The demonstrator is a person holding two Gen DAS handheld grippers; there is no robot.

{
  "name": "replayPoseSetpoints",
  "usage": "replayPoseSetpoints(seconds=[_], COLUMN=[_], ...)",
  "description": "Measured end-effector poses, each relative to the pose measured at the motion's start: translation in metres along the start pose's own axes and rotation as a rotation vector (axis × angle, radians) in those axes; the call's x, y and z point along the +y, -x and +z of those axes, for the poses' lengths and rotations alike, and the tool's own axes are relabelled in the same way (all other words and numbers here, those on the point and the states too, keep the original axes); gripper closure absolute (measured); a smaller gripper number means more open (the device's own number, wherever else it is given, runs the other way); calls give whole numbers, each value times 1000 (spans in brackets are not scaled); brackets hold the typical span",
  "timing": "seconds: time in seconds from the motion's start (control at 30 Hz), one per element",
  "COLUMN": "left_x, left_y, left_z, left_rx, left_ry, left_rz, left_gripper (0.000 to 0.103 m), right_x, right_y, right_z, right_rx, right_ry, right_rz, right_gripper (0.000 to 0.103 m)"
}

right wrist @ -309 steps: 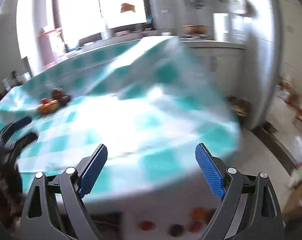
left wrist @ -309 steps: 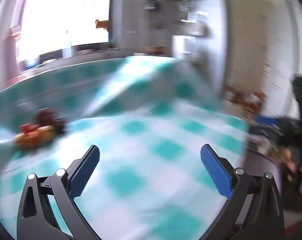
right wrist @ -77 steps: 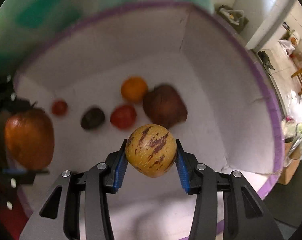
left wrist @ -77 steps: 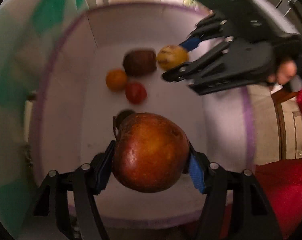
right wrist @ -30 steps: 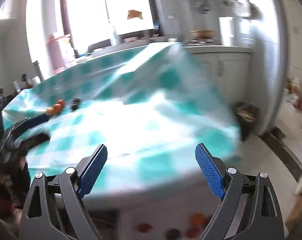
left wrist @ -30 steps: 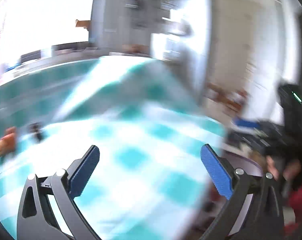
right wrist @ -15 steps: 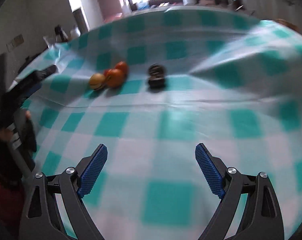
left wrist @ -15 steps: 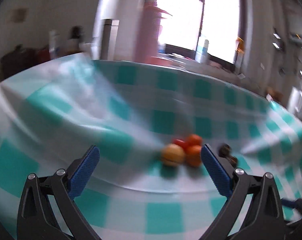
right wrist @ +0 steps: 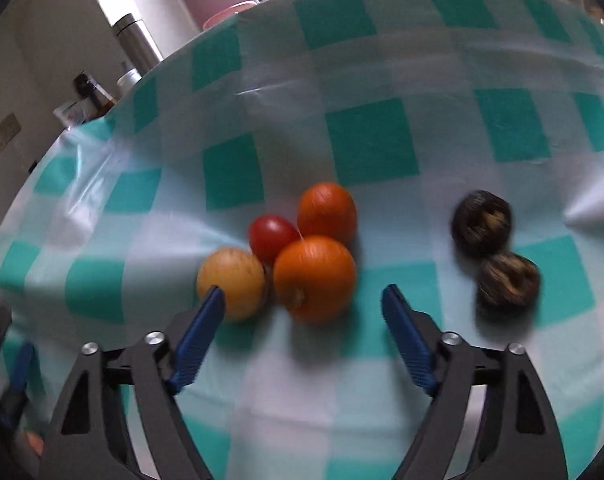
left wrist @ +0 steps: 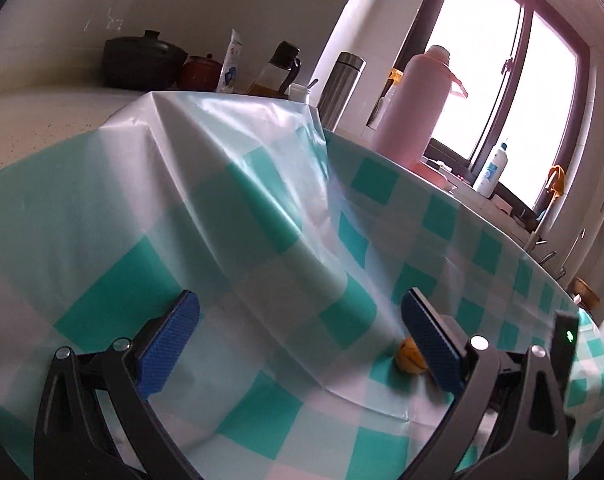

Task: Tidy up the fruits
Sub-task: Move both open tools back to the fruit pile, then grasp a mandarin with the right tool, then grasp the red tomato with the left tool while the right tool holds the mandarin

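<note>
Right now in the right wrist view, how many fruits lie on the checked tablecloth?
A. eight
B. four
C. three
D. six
D: a touching cluster of two oranges, a tomato and a yellow fruit, plus two dark fruits off to the right on the tablecloth.

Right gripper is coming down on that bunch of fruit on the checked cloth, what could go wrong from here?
The right gripper, its jaws just narrowed with nothing between them, frames the nearer orange, which touches the yellow fruit and the red tomato. Closing may knock those away. The plastic tablecloth is creased and looks slick, so nudged fruit could roll. The frame is motion-blurred, so a fast approach risks an off-centre grip.
</note>
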State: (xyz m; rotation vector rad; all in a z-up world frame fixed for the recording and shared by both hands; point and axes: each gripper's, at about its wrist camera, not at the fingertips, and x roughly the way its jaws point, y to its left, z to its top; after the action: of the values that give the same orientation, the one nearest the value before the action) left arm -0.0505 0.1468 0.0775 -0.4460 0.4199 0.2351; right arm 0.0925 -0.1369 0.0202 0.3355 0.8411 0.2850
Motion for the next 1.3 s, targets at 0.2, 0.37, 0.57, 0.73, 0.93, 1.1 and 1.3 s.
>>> replayPoseSetpoints(seconds=[0.2, 0.37, 0.57, 0.73, 0.93, 1.1, 1.3], left_x=[-2, -3, -5, -11, -21, -29, -47], left_y=[-12, -11, -12, -18, -20, -20, -24], left_z=[2, 1, -3, -8, -14, -19, -31], left_rx=[15, 12, 12, 48, 46, 56, 108], left_ry=[15, 9, -4, -24, -83, -119, -204], left_rz=[-11, -1, 2, -25, -24, -47, -133], left_gripper=[2, 2, 2, 2, 2, 2, 2], right_x=[-4, -12, -2, 10, 24, 14, -27], right_y=[-13, -2, 29, 44, 24, 36, 95], right_z=[10, 0, -31, -48, -44, -47, -64], right_rx=[13, 36, 35, 23, 61, 27, -100], right_ry=[-41, -36, 59, 189, 248, 219, 120], right_rz=[76, 142, 104, 19, -26, 5, -1], right_gripper=[32, 58, 58, 57, 51, 58, 58])
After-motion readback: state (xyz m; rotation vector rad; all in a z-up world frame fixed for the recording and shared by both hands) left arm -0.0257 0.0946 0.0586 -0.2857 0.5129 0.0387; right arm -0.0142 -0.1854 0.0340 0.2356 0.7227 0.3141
